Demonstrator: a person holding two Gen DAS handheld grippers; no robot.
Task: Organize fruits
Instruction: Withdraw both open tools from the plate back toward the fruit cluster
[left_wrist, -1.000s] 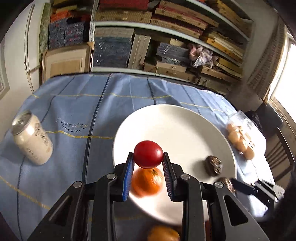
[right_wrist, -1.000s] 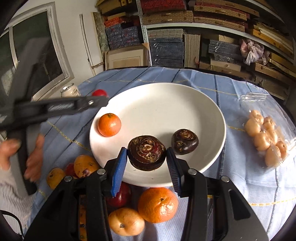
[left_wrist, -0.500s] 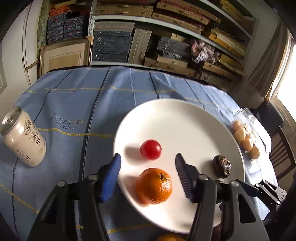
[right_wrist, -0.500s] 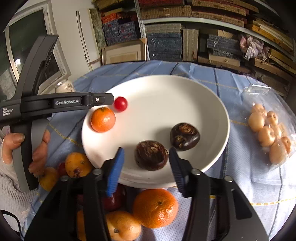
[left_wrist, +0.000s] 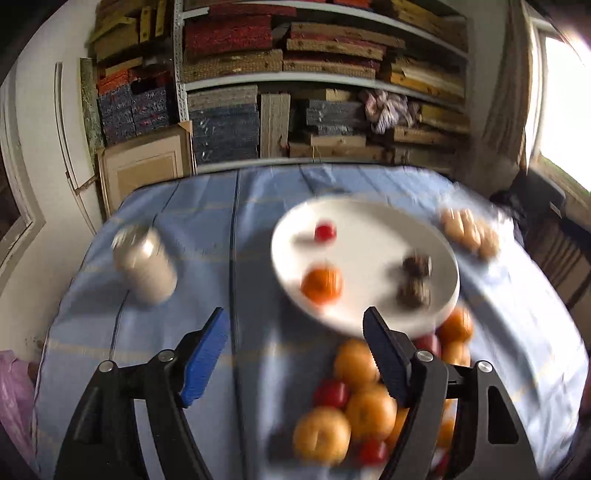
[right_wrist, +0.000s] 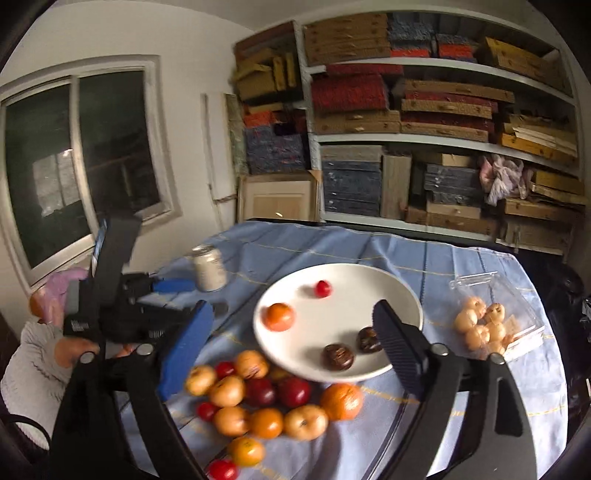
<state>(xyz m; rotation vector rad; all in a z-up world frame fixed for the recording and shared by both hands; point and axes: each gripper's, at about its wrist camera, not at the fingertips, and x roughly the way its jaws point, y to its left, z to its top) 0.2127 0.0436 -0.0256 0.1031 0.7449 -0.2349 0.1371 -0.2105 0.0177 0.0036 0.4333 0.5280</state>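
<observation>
Left gripper: our jaws are opening, nothing between the pads; blue cloth and the near rim of the plate show through the gap.
Right gripper: jaws opening wide and empty, raised above the table, framing the plate and the heap.
White plate: carries a small red fruit, an orange and two dark brown fruits, each well apart from the others.
Loose fruit heap: oranges, yellow and red fruits crowd together on the blue tablecloth just beside the plate's near rim, some touching it.
Step in hand, as we judge it: both tongs free, choosing the next fruit from the heap.
Doing it well: we should take an outer fruit with room on both sides, drop the pads level with its middle, and close gently so neighbours do not roll.
Off to the side: a pale can and a clear box of light fruits, best left alone.
</observation>
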